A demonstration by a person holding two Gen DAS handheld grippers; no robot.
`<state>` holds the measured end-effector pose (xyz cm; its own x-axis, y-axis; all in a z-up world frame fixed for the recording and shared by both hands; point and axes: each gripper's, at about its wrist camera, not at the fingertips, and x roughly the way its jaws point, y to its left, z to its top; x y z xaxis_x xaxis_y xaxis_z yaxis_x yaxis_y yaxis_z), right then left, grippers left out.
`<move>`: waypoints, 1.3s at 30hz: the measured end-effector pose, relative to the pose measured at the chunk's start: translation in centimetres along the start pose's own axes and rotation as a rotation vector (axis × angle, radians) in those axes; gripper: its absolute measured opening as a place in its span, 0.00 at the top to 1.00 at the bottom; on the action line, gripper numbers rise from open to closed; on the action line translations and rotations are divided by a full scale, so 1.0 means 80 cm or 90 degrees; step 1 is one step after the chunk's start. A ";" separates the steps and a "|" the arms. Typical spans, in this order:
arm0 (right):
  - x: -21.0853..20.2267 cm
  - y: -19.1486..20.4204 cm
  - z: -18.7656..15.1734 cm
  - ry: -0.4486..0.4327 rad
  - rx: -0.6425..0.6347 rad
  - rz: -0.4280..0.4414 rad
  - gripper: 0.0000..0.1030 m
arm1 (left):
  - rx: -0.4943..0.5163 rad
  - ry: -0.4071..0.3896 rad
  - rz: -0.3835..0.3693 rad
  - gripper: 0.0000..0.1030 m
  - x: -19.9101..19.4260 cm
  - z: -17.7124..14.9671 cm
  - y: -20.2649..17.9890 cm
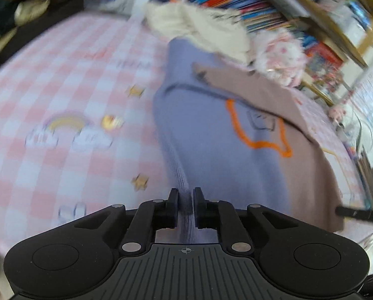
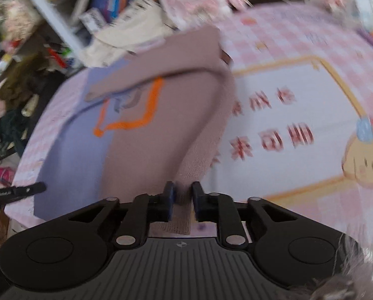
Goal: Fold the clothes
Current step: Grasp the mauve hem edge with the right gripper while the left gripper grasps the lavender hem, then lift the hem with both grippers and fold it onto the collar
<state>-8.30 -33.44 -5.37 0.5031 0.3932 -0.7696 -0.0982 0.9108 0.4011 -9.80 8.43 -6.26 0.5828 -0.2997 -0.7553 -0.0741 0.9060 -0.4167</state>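
Observation:
A two-tone sweater [image 1: 211, 135], lavender on one side and dusty pink on the other with an orange outline on its front, lies on the pink checked cloth [image 1: 61, 87]. Its pink sleeve is folded across the chest. My left gripper [image 1: 186, 195] is shut on the ribbed lavender hem, which bunches between the pads. In the right wrist view the same sweater [image 2: 146, 135] stretches away, and my right gripper [image 2: 182, 190] is shut on the ribbed pink hem corner. The tip of the other gripper [image 2: 23, 190] shows at the left edge.
A cream garment [image 1: 199, 27] and a pink-and-white plush [image 1: 279, 55] lie behind the sweater. Shelves of books [image 1: 249, 5] rise beyond. A dark clutter pile [image 2: 13, 95] sits off the table's left side. Printed cartoon artwork [image 2: 299, 130] covers the cloth to the right.

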 end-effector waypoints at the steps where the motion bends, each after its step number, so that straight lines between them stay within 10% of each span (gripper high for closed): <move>1: 0.001 -0.003 -0.002 0.007 0.010 0.000 0.77 | -0.019 0.013 -0.012 0.81 0.001 -0.001 0.007; 9: 0.008 -0.013 -0.011 0.029 0.051 0.010 0.74 | -0.063 0.049 -0.070 0.70 0.007 -0.003 0.020; 16: 0.011 -0.011 -0.006 0.026 0.042 -0.008 0.89 | -0.027 0.052 -0.031 0.94 0.009 0.004 0.013; 39: -0.002 -0.022 -0.013 0.035 0.076 -0.007 0.90 | -0.046 0.092 -0.086 0.95 0.015 0.011 0.028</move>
<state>-9.12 -34.93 -6.48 0.4554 0.3920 -0.7994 0.0118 0.8951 0.4457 -8.60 10.39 -7.66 0.4696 -0.4616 -0.7526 -0.0637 0.8325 -0.5503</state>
